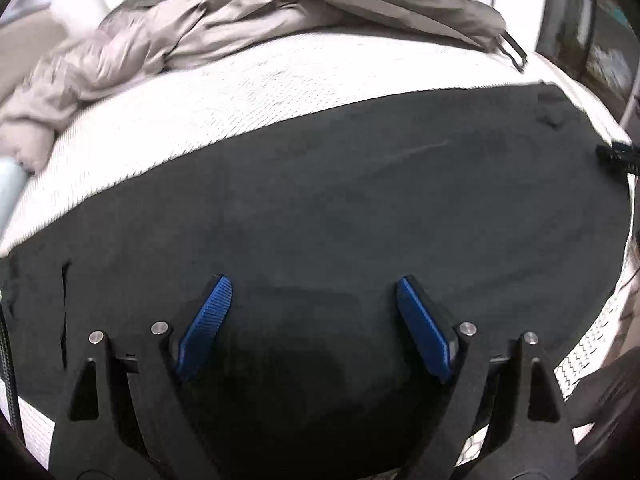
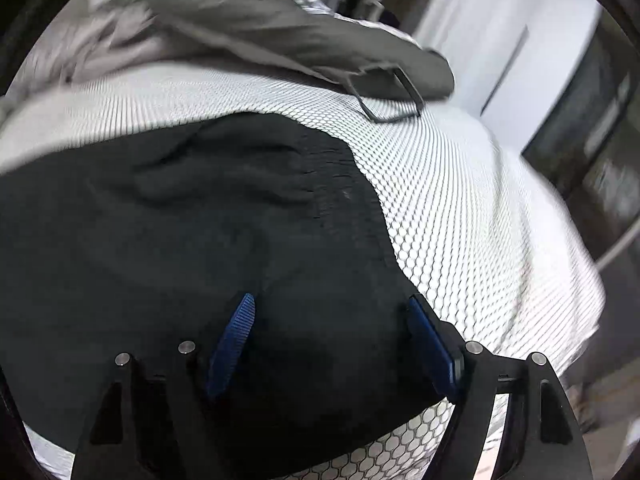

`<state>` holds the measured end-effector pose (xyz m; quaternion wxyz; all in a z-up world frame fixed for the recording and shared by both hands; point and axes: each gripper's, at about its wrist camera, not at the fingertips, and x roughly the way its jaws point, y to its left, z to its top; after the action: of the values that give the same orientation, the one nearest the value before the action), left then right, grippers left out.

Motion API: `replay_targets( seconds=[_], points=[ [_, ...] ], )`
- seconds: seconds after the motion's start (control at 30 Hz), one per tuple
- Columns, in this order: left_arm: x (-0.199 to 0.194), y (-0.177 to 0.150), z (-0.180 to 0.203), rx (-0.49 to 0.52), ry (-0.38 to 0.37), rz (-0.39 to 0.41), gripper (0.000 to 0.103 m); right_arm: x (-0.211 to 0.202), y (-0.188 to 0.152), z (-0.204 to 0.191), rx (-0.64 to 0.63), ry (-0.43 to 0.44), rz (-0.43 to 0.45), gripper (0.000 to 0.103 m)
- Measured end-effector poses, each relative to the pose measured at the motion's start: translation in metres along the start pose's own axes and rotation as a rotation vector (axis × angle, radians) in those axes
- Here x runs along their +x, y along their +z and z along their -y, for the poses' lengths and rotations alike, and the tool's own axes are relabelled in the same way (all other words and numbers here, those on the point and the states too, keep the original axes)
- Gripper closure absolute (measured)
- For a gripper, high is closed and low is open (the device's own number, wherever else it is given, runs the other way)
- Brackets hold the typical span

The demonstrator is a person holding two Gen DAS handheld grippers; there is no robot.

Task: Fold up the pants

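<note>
Black pants [image 1: 340,208] lie spread flat on a white honeycomb-patterned mattress [image 1: 240,92]. My left gripper [image 1: 314,284] is open, its blue pads [image 1: 208,320] apart just above the black cloth. In the right wrist view the pants [image 2: 160,232] show their gathered waistband end [image 2: 340,176] toward the right. My right gripper [image 2: 332,304] is open and empty over the pants' near right edge, its right pad [image 2: 432,344] at the cloth's border.
A pile of grey and beige garments [image 1: 200,28] lies at the far side of the mattress, also in the right wrist view [image 2: 248,24], with a dark strap loop [image 2: 396,96]. The mattress edge [image 2: 560,280] drops off to the right. A black object [image 1: 618,158] sits at the right.
</note>
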<state>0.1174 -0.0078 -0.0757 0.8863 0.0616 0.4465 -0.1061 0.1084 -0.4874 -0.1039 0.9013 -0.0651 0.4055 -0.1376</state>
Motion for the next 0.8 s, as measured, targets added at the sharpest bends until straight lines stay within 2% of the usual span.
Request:
replay_targets(
  seconds=[0.07,0.17,0.33,0.53,0.63,0.7,0.8],
  points=[
    [-0.003,0.000,-0.006,-0.025,0.002,-0.002,0.020,-0.010,0.006,-0.007,0.000,0.008,0.036,0.031],
    [-0.014,-0.002,-0.014,-0.032,0.029,0.016,0.020,-0.031,0.009,-0.030,-0.047,0.145,0.057,0.030],
    [-0.033,-0.010,-0.041,-0.116,0.024,0.017,0.020,-0.038,0.006,-0.041,-0.002,0.259,0.021,0.030],
    [-0.067,-0.023,-0.091,-0.291,0.032,0.022,0.020,-0.039,0.018,-0.046,0.088,0.388,-0.020,0.028],
    [-0.090,-0.041,-0.113,-0.412,0.018,0.055,0.019,-0.055,0.023,-0.054,0.173,0.434,-0.049,0.028],
    [-0.095,-0.057,-0.125,-0.473,0.000,0.043,0.019,-0.068,0.016,-0.054,0.218,0.486,-0.039,0.028],
    [-0.092,-0.086,-0.142,-0.591,-0.045,0.008,0.019,-0.078,-0.006,-0.054,0.246,0.501,-0.040,0.028]
  ],
)
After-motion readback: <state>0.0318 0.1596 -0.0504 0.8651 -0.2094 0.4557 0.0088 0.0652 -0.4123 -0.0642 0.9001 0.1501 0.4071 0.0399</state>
